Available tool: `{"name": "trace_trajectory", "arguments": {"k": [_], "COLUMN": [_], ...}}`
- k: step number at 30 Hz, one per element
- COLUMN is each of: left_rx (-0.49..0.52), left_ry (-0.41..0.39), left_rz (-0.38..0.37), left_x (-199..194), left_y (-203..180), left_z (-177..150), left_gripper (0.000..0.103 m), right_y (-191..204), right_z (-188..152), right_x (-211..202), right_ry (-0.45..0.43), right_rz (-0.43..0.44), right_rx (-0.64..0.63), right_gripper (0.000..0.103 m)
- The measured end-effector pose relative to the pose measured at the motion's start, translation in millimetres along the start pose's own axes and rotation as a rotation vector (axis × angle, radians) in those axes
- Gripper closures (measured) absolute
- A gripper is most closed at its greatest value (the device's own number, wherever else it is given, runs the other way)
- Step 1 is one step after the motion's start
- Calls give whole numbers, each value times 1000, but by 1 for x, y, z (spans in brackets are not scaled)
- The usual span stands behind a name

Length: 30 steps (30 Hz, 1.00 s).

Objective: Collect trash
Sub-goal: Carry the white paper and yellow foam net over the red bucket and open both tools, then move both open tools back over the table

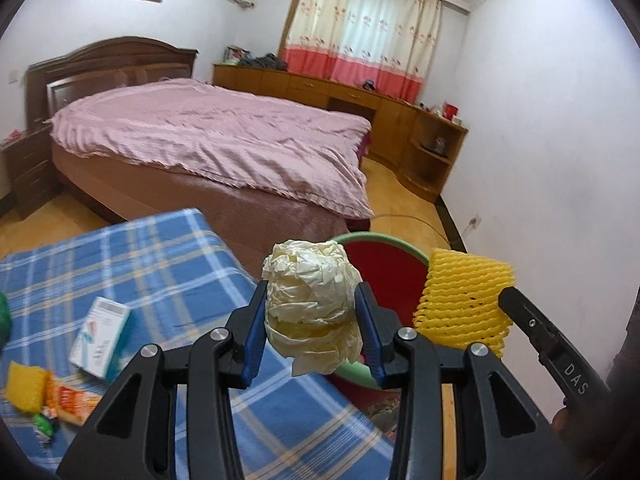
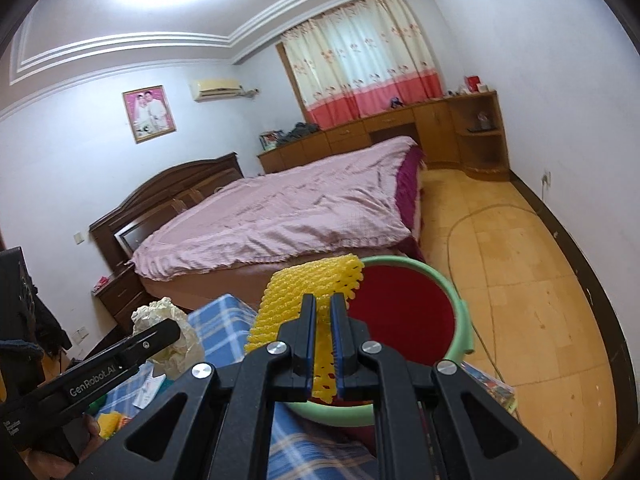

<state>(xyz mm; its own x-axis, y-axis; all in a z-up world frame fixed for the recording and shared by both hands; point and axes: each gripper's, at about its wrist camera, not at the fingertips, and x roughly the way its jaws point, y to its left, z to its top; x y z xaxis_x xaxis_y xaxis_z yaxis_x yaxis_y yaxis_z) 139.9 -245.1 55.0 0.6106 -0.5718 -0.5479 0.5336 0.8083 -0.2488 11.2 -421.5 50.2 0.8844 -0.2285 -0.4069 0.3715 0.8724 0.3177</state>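
Two grippers loaded: left gripper (image 1: pixel 312 320) clamped on crumpled paper wad (image 1: pixel 310 304), right gripper (image 2: pixel 323 340) pinching yellow foam net (image 2: pixel 288 304). Both over edge of plaid cloth (image 1: pixel 160 256), w/ red bin (image 2: pixel 404 320) just beyond. Pink bed (image 1: pixel 216 136) farther back.

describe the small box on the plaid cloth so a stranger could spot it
Start at the blue plaid cloth in front of the bed. On its left part lies a white and teal box, the only carton, beside the orange wrapper.
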Motion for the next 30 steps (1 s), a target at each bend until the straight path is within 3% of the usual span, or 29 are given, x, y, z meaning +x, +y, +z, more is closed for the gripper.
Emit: {"name": "trace_trajectory", "arguments": {"k": [15,25,27,30], "left_rx": [25,29,24,13], "left_ry": [149,168,169,162], "left_rz": [-48,-54,-50,-45], "left_x": [78,79,77,72], "left_y": [-26,-34,-33,-29], "left_z": [-13,-18,-17,-15], "left_gripper": [60,43,43,43], "right_y": [-54,-67,-67,-66], "right_z": [-12,-14,-15,-14], "right_x": [53,66,66,64], "right_ry": [104,147,150,149], "right_rz": [-46,-27,-27,-19], "right_rx": [79,108,109,109], "right_gripper": [92,87,79,75]}}
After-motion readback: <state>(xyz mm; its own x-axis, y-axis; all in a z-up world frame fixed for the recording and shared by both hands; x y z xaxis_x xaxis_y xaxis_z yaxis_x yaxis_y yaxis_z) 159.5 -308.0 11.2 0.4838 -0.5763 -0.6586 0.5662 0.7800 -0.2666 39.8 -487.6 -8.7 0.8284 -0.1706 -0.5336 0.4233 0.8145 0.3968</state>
